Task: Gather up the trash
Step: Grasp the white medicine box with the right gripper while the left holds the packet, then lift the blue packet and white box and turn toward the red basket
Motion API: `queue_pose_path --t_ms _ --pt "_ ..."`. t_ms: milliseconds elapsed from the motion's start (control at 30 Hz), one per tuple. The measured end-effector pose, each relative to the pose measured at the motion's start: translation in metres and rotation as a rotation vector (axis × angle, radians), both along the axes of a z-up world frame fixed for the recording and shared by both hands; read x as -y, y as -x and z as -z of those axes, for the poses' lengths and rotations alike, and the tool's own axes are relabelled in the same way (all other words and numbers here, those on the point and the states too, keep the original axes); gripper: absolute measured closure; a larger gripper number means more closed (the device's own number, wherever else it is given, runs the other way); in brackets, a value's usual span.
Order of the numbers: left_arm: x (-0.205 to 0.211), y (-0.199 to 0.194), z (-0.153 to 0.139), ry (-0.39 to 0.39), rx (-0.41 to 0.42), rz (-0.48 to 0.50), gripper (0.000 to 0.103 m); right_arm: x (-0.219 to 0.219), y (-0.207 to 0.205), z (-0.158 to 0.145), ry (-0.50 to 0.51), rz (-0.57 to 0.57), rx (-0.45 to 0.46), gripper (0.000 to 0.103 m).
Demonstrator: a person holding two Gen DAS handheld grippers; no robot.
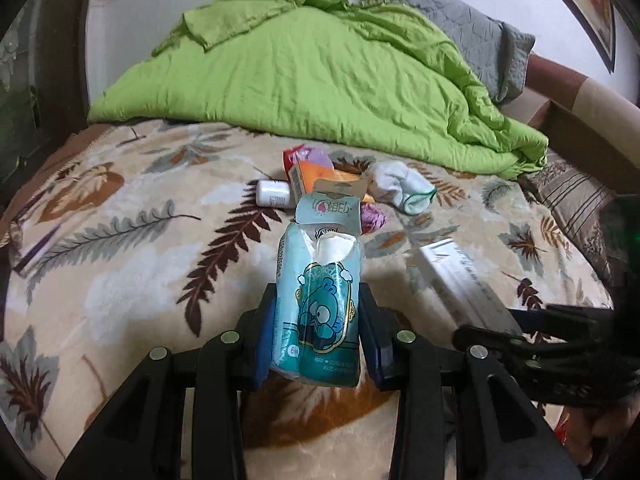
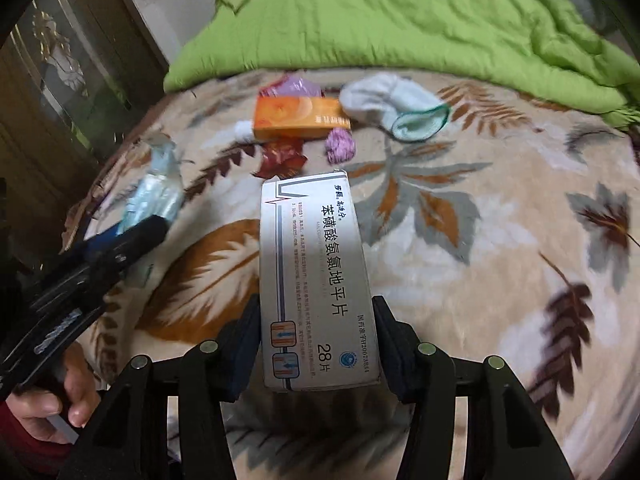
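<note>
Left gripper (image 1: 318, 320): jaws clamped on a light-blue tissue pack (image 1: 320, 292), held clear above the bed, its torn top showing white tissue. In the right wrist view the same pack (image 2: 154, 196) appears at the left edge, with the person's hand (image 2: 60, 400) on the tool below it.

Right gripper (image 2: 318, 340): jaws closed against both long sides of a white medicine box (image 2: 316, 280) (printed face up, "28" legible), lifted off the leaf-patterned blanket (image 2: 500, 260).

Remaining items lie grouped on the blanket near the green quilt (image 2: 400, 20): an orange box (image 2: 300, 116), a small white bottle (image 1: 274, 194) just beside it, a purple crumpled wrapper (image 2: 340, 146), a red wrapper (image 2: 282, 158), and a white sock (image 2: 392, 104) with a green cuff. A grey pillow (image 1: 460, 32) rests behind the quilt.
</note>
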State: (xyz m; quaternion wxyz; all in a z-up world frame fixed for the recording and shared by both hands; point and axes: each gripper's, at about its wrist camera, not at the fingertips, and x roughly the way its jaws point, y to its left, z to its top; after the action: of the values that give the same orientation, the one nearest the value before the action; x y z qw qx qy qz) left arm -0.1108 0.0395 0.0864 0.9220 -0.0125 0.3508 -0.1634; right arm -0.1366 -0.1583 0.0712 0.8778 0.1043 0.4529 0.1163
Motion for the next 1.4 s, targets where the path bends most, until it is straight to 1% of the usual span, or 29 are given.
queue_pose_path --t_ms 133,233,367,500,700,1100,1400 --pt "-0.006 0.015 -0.006 0.008 0.031 -0.044 0.067 -0.006 0.028 -0.013 0.000 0.063 0.086 0.046" --pt "-0.007 0.024 -0.009 -0.004 0.056 -0.069 0.067 -0.006 0.045 -0.021 0.028 0.105 0.146 0.046" --pt "-0.001 0.033 -0.010 -0.025 0.081 -0.060 0.067 -0.002 0.059 -0.030 0.064 0.172 0.216 0.046" --pt "0.006 0.038 -0.010 -0.049 0.103 -0.046 0.067 0.005 0.063 -0.034 0.069 0.228 0.254 0.046" --pt "0.010 0.043 -0.011 -0.070 0.128 -0.037 0.066 -0.001 0.068 -0.037 0.090 0.231 0.274 0.046" --pt "0.006 0.043 -0.012 -0.058 0.128 -0.034 0.066 -0.003 0.072 -0.038 0.105 0.238 0.289 0.046" --pt "0.006 0.042 -0.011 -0.052 0.128 -0.030 0.066 -0.005 0.071 -0.038 0.107 0.235 0.284 0.046"
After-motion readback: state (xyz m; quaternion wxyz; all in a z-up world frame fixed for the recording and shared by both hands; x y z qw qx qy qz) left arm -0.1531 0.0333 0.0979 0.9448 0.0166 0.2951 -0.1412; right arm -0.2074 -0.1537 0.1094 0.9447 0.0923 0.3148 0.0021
